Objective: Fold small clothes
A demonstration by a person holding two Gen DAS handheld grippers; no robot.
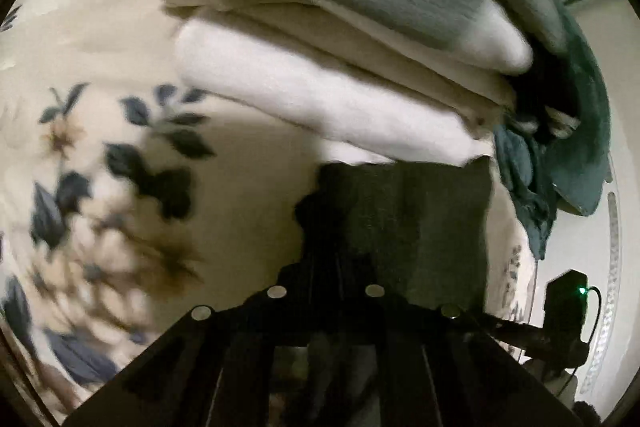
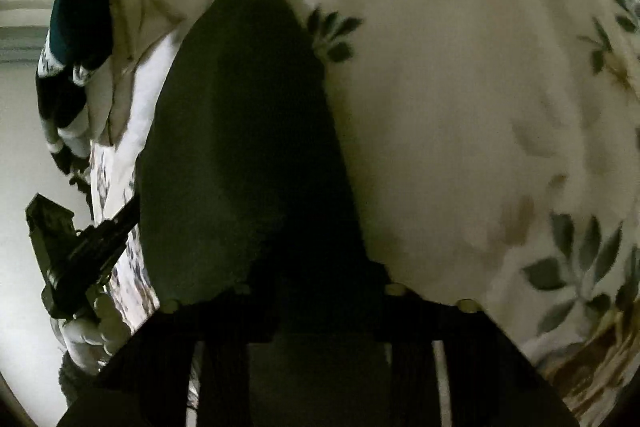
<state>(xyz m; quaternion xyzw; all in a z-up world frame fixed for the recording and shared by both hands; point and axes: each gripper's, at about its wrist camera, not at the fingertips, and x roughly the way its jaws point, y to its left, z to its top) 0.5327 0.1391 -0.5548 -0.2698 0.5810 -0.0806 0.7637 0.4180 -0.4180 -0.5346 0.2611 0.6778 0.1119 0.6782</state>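
Both grippers pinch the dark cloth (image 1: 420, 219): left gripper (image 1: 324, 227), right gripper (image 2: 316, 267). Mid-fold, judging; next, lay it flat on the floral bedspread (image 1: 120, 27), folded stack (image 1: 340, 67) at twelve o'clock.

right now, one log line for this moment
task: fold small clothes | dark cloth: on floral bedspread | folded stack: behind cloth
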